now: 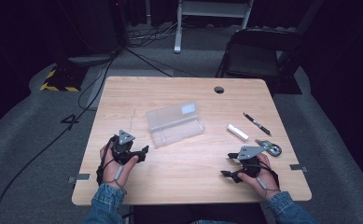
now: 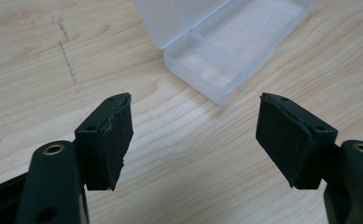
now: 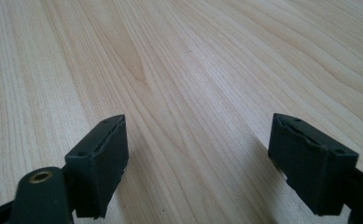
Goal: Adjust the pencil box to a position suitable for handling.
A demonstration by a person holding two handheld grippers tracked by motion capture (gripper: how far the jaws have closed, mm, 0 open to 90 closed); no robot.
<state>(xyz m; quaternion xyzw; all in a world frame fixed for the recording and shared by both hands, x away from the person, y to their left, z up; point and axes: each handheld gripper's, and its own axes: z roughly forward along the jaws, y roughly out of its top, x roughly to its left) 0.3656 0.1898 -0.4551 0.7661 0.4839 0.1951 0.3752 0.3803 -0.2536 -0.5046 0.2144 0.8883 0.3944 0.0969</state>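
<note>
- The clear plastic box (image 1: pixel 175 124) lay open near the middle of the high view, slightly above centre, on the wooden table (image 1: pixel 179 182); its lid was folded back toward the upper part of the frame and carried a pale label near its upper right corner.
- In the left gripper view the box (image 2: pixel 226 46) sat at the upper middle and right, translucent and frosted, with an inner wall dividing a small end compartment from a longer one; the wood grain showed through its floor, and its far end was cut off by the top edge.
- The left gripper (image 1: pixel 139 154) hovered in the lower left of the high view, just below and left of the box and apart from it; its jaws stood part-way apart with nothing between them, bare wood showing in the gap.
- The right gripper (image 1: pixel 229 164) rested in the lower right, well apart from the box, its jaws wide with nothing but table between them.
- A white cylinder (image 1: pixel 237 132), a dark pen (image 1: pixel 257 124) and a small greenish item (image 1: pixel 268 147) lay at the right of the table; what that last item was could not be made out, and the gripper's grey plate partly covered it.
- Denim sleeves (image 1: pixel 105 198) were cut off by the bottom edge.
</note>
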